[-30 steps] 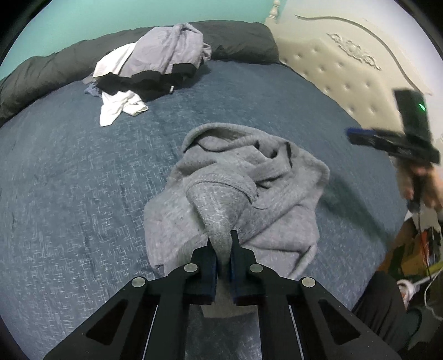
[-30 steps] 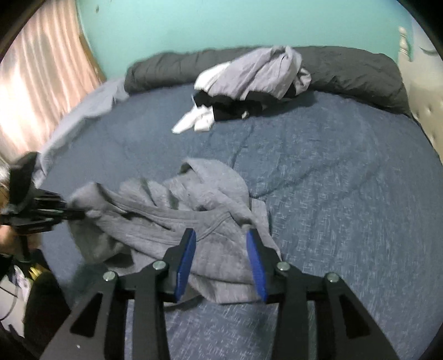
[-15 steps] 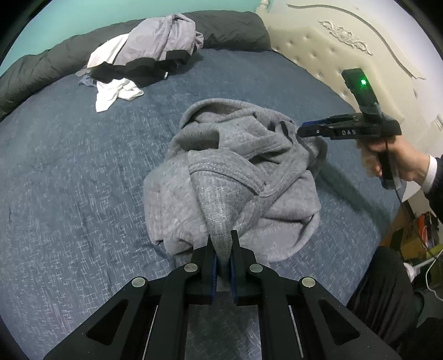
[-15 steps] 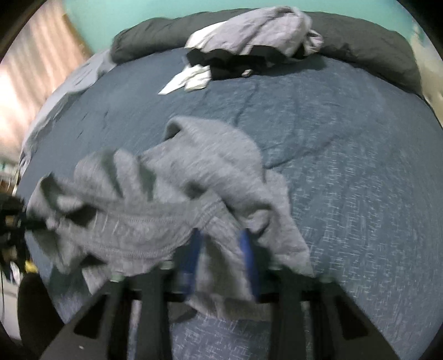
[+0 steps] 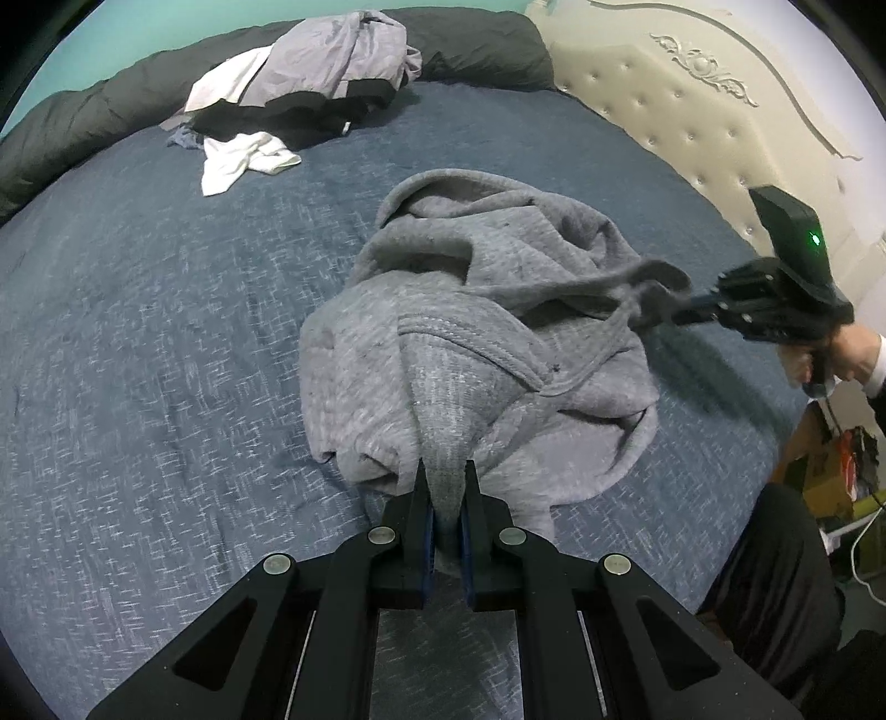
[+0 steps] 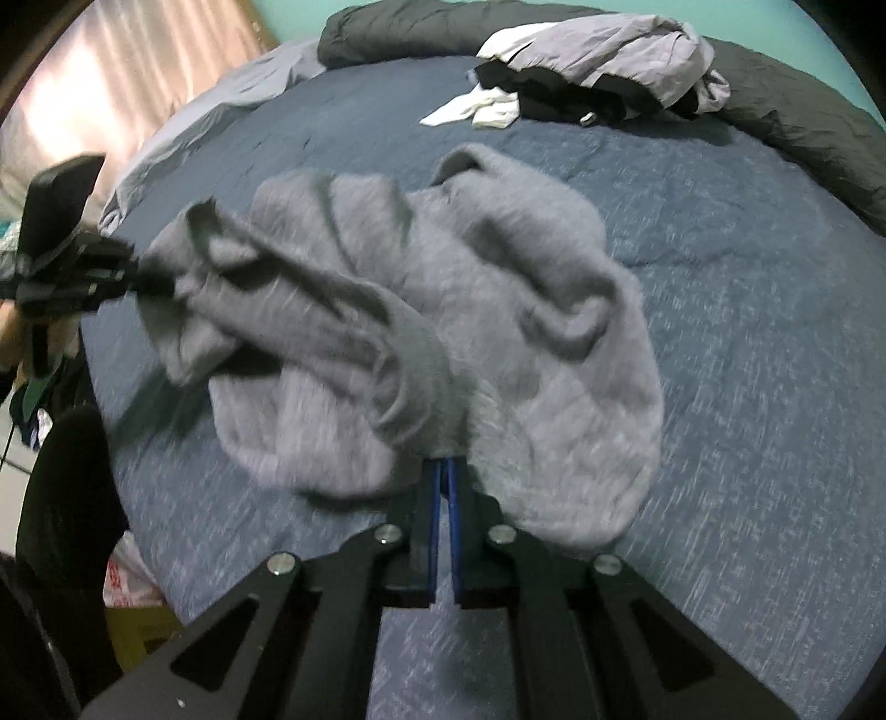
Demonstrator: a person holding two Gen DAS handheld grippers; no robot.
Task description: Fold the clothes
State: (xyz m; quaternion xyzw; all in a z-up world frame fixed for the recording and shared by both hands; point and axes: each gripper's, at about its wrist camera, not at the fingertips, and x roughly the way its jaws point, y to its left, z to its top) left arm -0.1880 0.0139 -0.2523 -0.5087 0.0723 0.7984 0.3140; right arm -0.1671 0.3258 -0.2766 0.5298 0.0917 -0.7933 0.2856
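Note:
A crumpled grey sweatshirt (image 5: 470, 310) lies in the middle of the blue bed cover (image 5: 138, 332). My left gripper (image 5: 446, 471) is shut on a ribbed fold at its near edge. At the right of the left wrist view, my right gripper (image 5: 659, 315) has a stretched strip of the same cloth pinched at its tips. In the right wrist view the sweatshirt (image 6: 498, 277) is blurred; the right gripper (image 6: 442, 462) has its jaws closing to a thin slit with grey fabric at the tips. The left gripper (image 6: 144, 279) pulls a corner at the left there.
A pile of lilac, black and white clothes (image 5: 310, 83) sits at the far side against a dark rolled duvet (image 5: 470, 50). A cream tufted headboard (image 5: 692, 111) runs along the right. A person's dark trouser leg (image 5: 775, 581) and floor clutter lie off the bed's edge. Curtains (image 6: 111, 83) hang beyond.
The right gripper came down onto the sweatshirt and its jaws went from wide apart to closed on the cloth. The left gripper kept its grip and sank slightly.

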